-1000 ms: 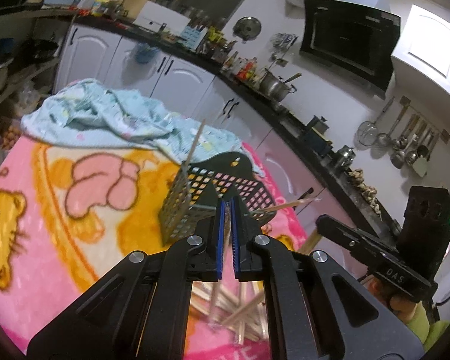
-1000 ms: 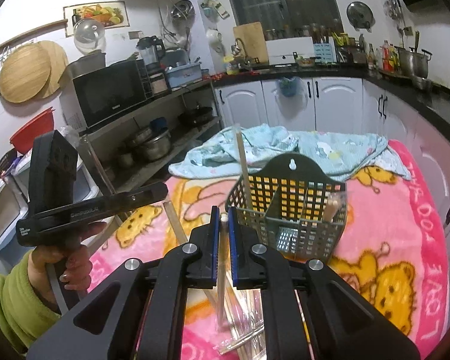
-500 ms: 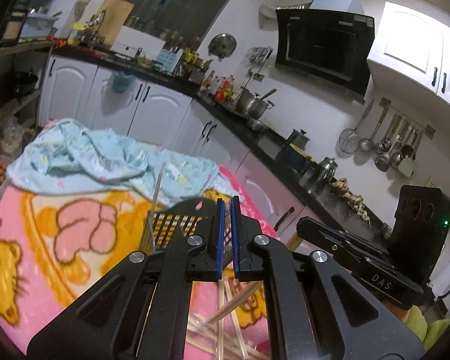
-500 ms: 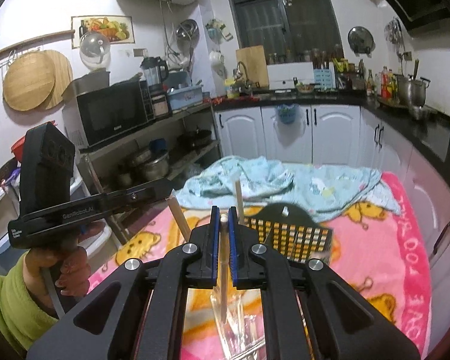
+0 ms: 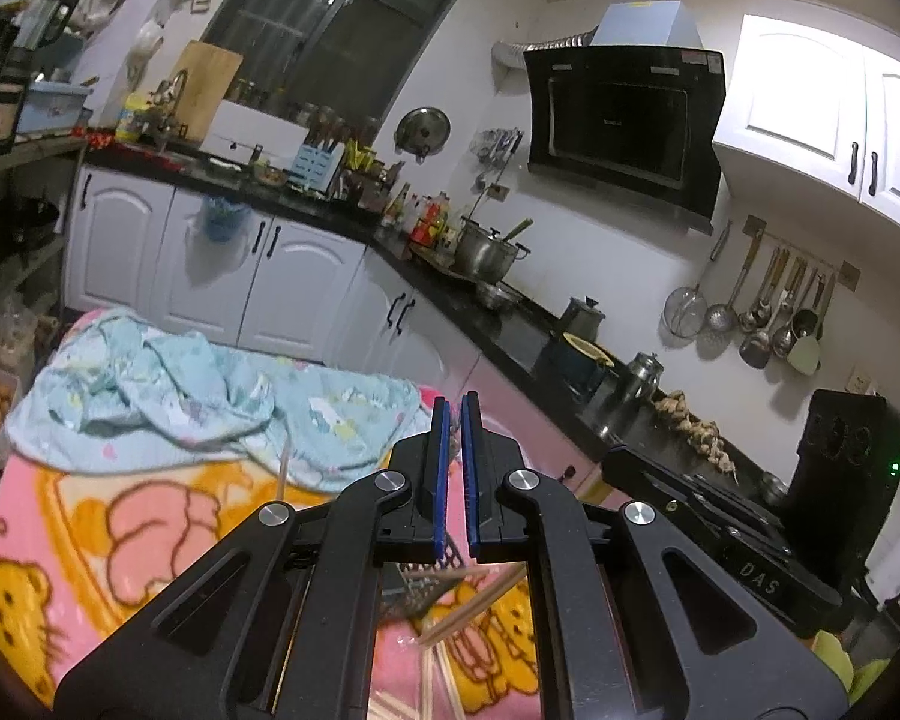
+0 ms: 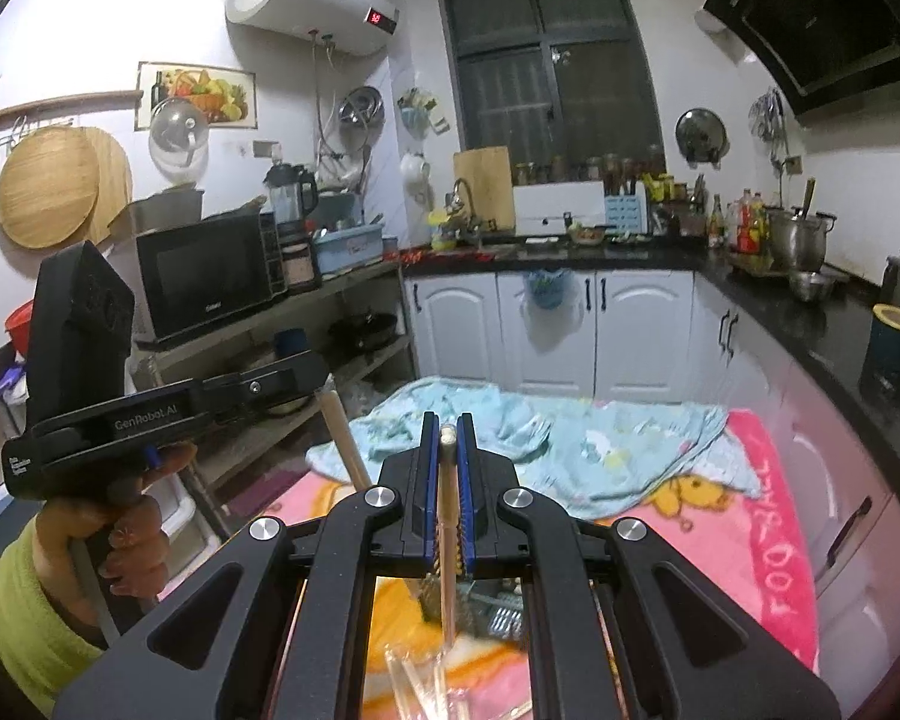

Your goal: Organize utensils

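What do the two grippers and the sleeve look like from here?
Both grippers are black with blue pads and silver pivot screws. The left gripper has white "GenRobot.AI" lettering on its side and a boxy black block on top. The right gripper shows "DAS" lettering and a small green light on its block. The sleeve is lime green.

The table (image 6: 768,516) stands in front of the cabinets (image 6: 546,330), with a counter (image 6: 822,330) running along its right side. A crumpled cloth (image 6: 570,438) lies across the table's far end. Nearer, a mesh basket (image 5: 423,591) sits on the table, mostly hidden behind the gripper bodies, and loose chopsticks (image 5: 474,603) lie just beside and in front of it. One chopstick (image 6: 447,516) stands upright between the fingers of the right gripper (image 6: 448,438). The left gripper (image 6: 306,369) is off to its left with another stick (image 6: 345,444), apparently held at its tip.
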Tool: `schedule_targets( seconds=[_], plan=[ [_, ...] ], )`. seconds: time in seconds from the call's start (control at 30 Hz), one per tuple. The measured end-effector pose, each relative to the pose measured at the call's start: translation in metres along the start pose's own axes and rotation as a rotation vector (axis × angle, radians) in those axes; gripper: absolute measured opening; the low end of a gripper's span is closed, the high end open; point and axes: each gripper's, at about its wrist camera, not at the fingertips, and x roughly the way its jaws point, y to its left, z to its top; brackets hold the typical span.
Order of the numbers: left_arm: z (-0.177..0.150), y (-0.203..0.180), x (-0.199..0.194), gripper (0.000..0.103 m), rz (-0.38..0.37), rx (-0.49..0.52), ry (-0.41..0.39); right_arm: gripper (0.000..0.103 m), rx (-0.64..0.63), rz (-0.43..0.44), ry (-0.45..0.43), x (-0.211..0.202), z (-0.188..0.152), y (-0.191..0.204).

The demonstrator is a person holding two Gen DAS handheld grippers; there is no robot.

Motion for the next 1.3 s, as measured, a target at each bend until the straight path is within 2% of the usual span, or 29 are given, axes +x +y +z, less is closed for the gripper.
schedule_targets(
  seconds=[0.33,0.6,0.9,1.3],
  plan=[
    [0.027,-0.005,0.01,0.002,0.016,0.023,-0.038,0.006,0.0,-0.05,-0.09,-0.009,0.031,-0.017],
    [0.032,-0.004,0.022,0.002,0.039,0.037,-0.053,0.006,-0.003,-0.089,-0.135,-0.008,0.044,-0.03],
    [0.024,0.001,0.035,0.002,0.068,0.058,-0.051,0.006,-0.02,-0.123,-0.122,0.009,0.041,-0.038],
    [0.001,0.015,0.052,0.002,0.101,0.067,-0.026,0.006,0.003,-0.142,-0.085,0.036,0.016,-0.053]
  ],
)
